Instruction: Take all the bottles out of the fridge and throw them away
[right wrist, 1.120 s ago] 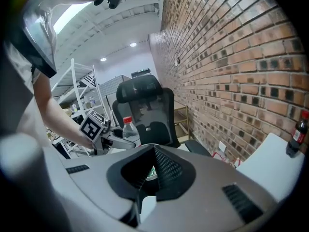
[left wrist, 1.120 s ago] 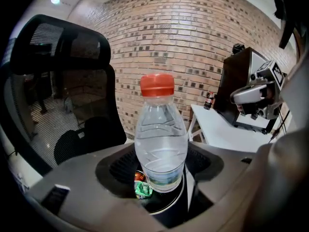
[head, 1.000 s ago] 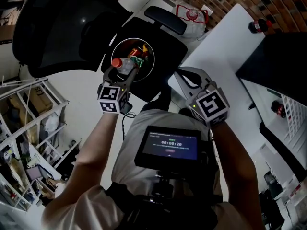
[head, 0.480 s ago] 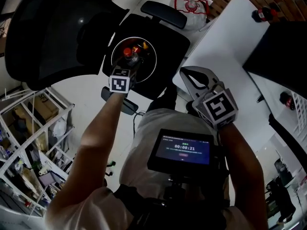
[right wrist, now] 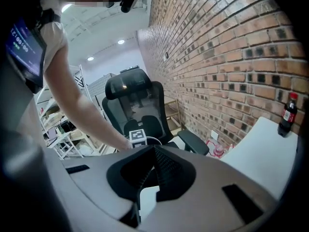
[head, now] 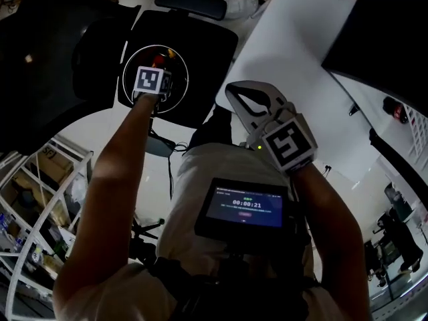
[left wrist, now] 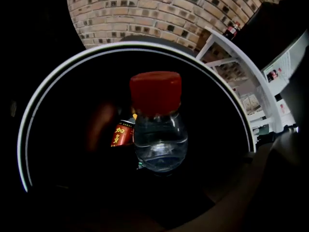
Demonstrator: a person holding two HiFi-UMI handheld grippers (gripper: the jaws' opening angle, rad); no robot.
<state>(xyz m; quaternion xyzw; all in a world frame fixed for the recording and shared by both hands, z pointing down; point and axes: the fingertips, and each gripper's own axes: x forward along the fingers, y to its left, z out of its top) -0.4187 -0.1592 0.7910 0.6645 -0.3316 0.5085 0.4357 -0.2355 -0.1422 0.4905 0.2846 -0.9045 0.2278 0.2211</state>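
Brick wall (right wrist: pixel 231 57), white table (head: pixel 294 45); left gripper (head: pixel 158 70) pinching bottle (left wrist: pixel 158 129) over bin (left wrist: pixel 145 46); right gripper (right wrist: pixel 153 153) pressed together.

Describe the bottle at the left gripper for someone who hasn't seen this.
On the black office chair's seat stands a round white-rimmed bin. The bottle hangs at its mouth: clear, red-capped, unlike the red can with yellow print below it.

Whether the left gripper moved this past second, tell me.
Yes. The left gripper, shut on the bottle, went from outside the bin's rim to inside it.
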